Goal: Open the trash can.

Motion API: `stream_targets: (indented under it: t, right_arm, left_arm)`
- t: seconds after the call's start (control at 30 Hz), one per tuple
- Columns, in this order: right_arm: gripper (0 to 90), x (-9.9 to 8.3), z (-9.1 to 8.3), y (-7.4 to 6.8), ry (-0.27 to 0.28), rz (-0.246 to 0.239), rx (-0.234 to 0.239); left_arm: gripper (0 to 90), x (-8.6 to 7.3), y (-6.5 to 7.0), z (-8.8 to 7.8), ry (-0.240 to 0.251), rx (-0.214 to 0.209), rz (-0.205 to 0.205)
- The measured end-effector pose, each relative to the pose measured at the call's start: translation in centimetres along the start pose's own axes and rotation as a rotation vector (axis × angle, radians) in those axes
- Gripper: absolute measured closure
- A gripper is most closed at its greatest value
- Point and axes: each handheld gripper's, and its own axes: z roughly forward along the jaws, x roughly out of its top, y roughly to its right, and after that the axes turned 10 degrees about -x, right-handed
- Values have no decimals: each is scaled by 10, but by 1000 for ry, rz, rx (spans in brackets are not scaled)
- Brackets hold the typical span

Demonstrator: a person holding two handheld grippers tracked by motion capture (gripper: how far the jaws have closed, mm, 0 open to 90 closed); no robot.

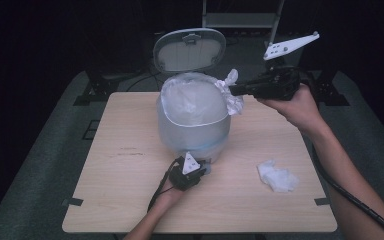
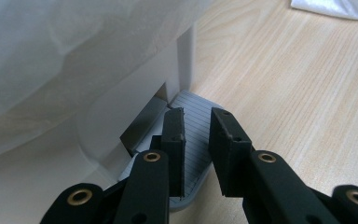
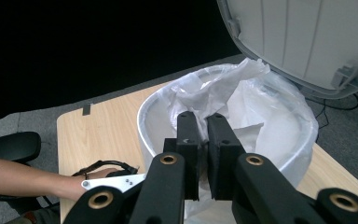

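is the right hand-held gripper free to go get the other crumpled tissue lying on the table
Probably not yet. The right hand-held gripper is shut on a tissue at the bin rim, so it would have to drop that first. After that the way to the crumpled tissue looks open, with bare table around it.

Light wood bench (image 1: pixel 130 200) on grey carpet floor (image 1: pixel 40 165); dark room, pale shelf frame (image 1: pixel 240 20) behind.
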Motion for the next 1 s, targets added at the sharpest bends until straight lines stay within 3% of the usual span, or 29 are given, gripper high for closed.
stream_targets:
  t: [1.0]
  right_arm:
    - [843,14,45,-4,-24,-1,29]
  left_arm:
    - [759,0,0,0,3,0,0]
